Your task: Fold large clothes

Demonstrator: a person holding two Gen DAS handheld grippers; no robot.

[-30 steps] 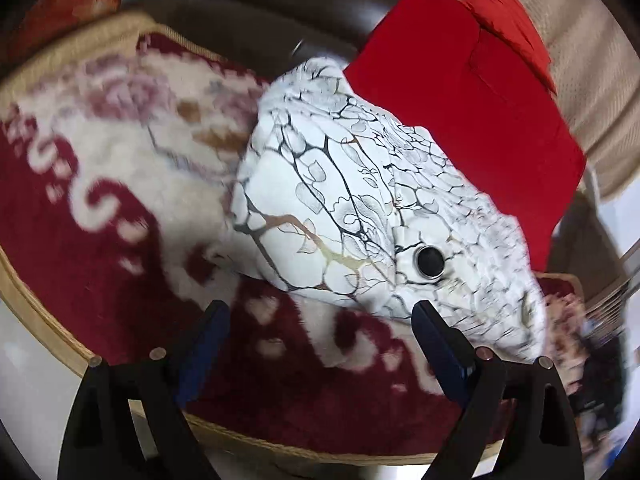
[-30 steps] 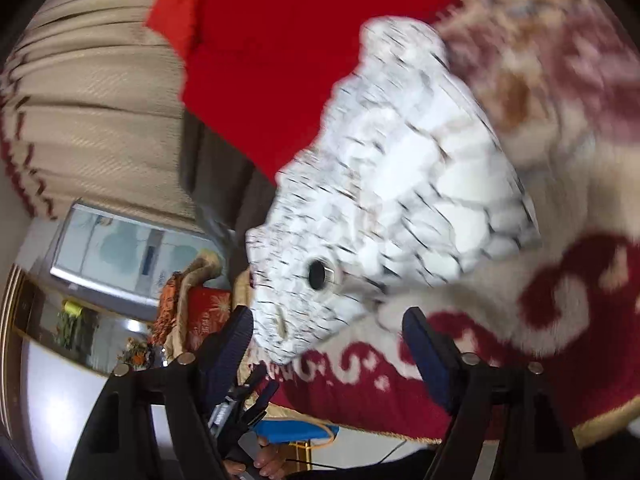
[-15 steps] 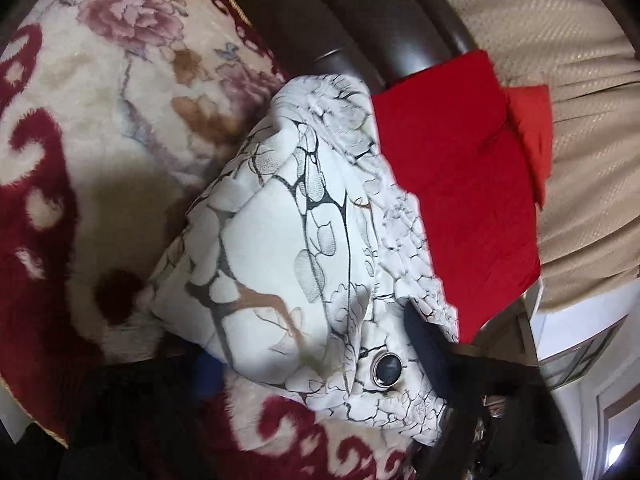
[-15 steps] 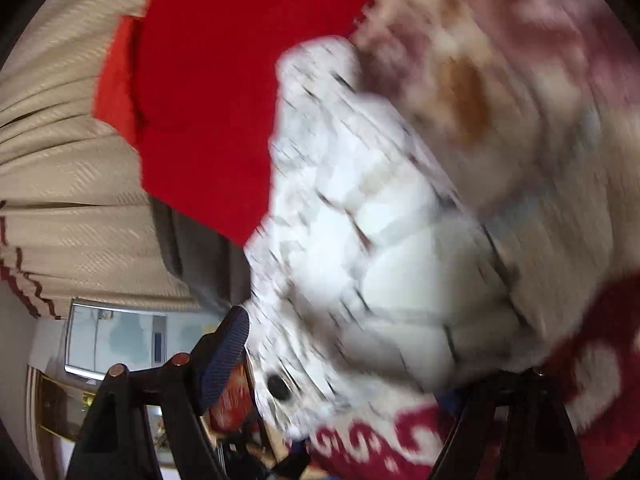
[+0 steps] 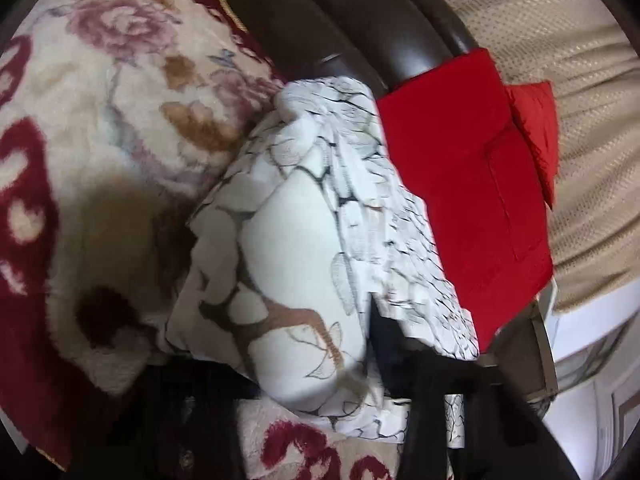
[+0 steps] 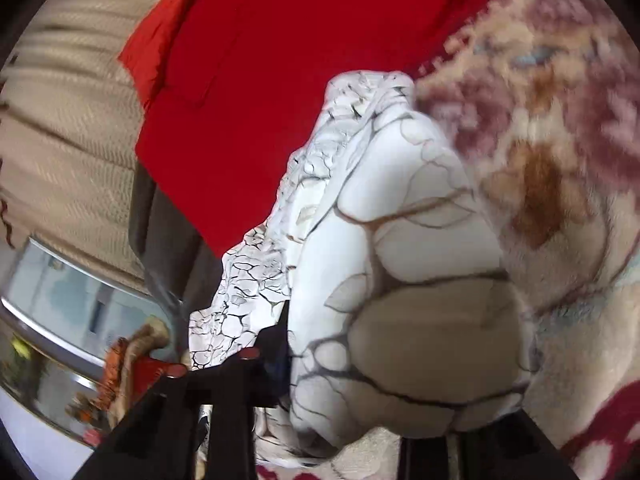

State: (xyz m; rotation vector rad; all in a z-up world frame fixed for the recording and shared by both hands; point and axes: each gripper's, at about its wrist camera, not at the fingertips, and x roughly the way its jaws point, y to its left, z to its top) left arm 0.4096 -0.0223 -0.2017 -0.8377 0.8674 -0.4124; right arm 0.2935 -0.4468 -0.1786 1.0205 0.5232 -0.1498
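— Can you see what the left gripper [image 5: 316,364] is doing? From here it's mostly swallowed by that white garment [image 5: 304,264].

— Barely. In the left wrist view one dark finger [image 5: 394,344] pokes up against the right side of the bundle, and the other is lost in shadow under the cloth's lower left edge. The fabric bulges between them, so the fingers stand either side of it, but whether they actually pinch it I cannot tell.

— And the right gripper [image 6: 384,392]?

— Same trouble. One black finger [image 6: 276,340] with a bluish pad shows pressed against the garment's left flank in the right wrist view; the other is only a dark shape at the bottom right, beneath the bundle. The cloth fills the gap. A grip or just a cradle, I can't say.

— Where does the garment sit, then?

— Bunched up on the fleecy blanket [image 5: 120,128], the cream one with pink roses and dark red scrolls. Its far edge touches the red cloth [image 5: 464,184] draped over the dark headboard [image 5: 336,24], with a beige curtain [image 5: 560,40] behind.

— Any label or writing on it?

— None I can read. Just black and brown branching lines on white. The right view is blurred, and the clutter at its lower left is too smeared to name.
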